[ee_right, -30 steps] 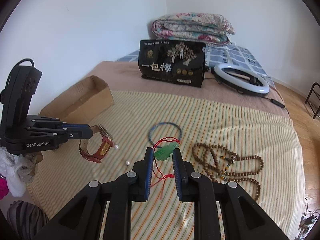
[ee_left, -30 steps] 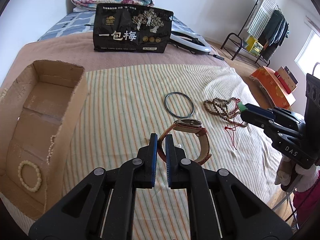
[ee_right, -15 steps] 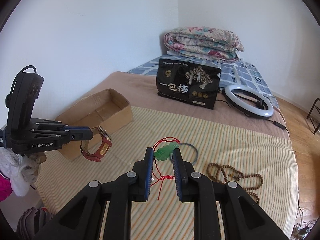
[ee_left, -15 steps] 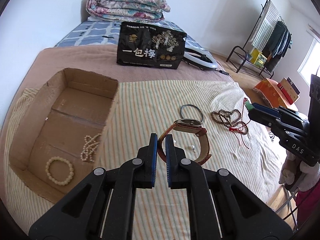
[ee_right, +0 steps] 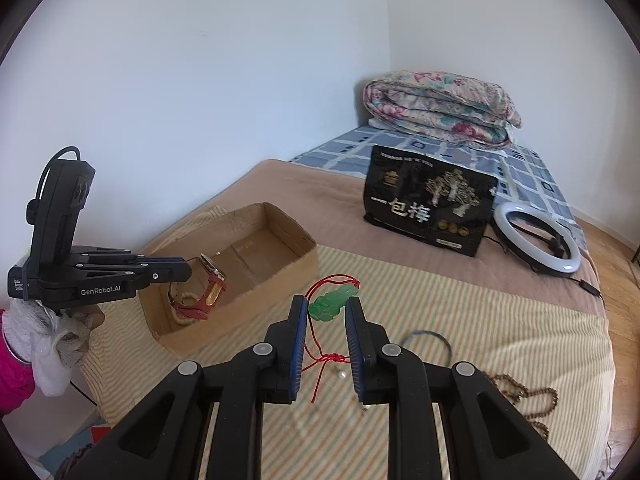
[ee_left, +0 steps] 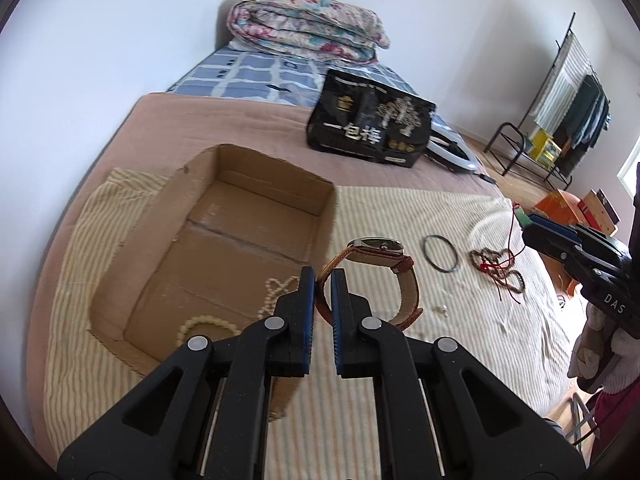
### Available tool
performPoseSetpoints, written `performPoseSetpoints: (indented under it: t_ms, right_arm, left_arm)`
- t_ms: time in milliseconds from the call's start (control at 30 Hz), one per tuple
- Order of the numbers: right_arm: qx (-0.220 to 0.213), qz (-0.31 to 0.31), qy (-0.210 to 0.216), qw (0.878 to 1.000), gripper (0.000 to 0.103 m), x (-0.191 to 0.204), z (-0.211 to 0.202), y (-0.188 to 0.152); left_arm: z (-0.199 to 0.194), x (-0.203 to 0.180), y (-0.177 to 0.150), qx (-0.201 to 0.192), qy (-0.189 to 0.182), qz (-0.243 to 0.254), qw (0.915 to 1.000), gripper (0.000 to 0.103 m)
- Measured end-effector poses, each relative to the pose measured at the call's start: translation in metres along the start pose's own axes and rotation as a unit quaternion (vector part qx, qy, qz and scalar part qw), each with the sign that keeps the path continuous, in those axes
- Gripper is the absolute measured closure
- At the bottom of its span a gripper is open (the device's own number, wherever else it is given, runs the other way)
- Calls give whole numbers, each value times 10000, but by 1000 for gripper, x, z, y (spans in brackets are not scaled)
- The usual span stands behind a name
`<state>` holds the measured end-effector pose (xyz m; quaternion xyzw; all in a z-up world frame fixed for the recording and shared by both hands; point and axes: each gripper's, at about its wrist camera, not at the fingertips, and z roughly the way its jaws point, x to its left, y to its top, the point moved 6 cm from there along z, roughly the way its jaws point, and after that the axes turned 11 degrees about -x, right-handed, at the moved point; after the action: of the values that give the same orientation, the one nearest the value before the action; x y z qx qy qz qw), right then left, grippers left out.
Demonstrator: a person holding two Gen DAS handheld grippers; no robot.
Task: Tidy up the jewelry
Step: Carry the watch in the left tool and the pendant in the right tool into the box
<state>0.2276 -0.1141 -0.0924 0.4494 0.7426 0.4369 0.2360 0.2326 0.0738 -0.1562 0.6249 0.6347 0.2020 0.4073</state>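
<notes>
My left gripper (ee_left: 323,282) is shut on the strap of a brown leather watch (ee_left: 384,264) and holds it in the air at the near right edge of an open cardboard box (ee_left: 224,236). The box holds a cream bead bracelet (ee_left: 200,322) and a pearl strand (ee_left: 276,294). My right gripper (ee_right: 326,312) is shut on a green jade pendant (ee_right: 334,300) with a red cord hanging down, held above the striped cloth (ee_right: 480,320). A dark bangle (ee_left: 440,252), brown prayer beads (ee_left: 496,266) and a small pearl (ee_left: 442,309) lie on the cloth.
A black printed bag (ee_left: 370,124) and a white ring light (ee_right: 536,240) lie further back on the bed. A folded floral quilt (ee_left: 304,26) sits at the head by the wall. A clothes rack (ee_left: 560,96) stands right of the bed.
Both grippers have risen and swung left toward the cardboard box, carrying the watch and the pendant. The watch now hangs at the box's edge.
</notes>
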Motion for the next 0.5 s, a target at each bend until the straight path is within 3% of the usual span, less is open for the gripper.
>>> performPoseSetpoints:
  t_ms: [500]
  right_arm:
    - [16,-51,468,9989,85,49,60,25]
  left_arm:
    - [-6,78,17,-223,568,-351,9975,97]
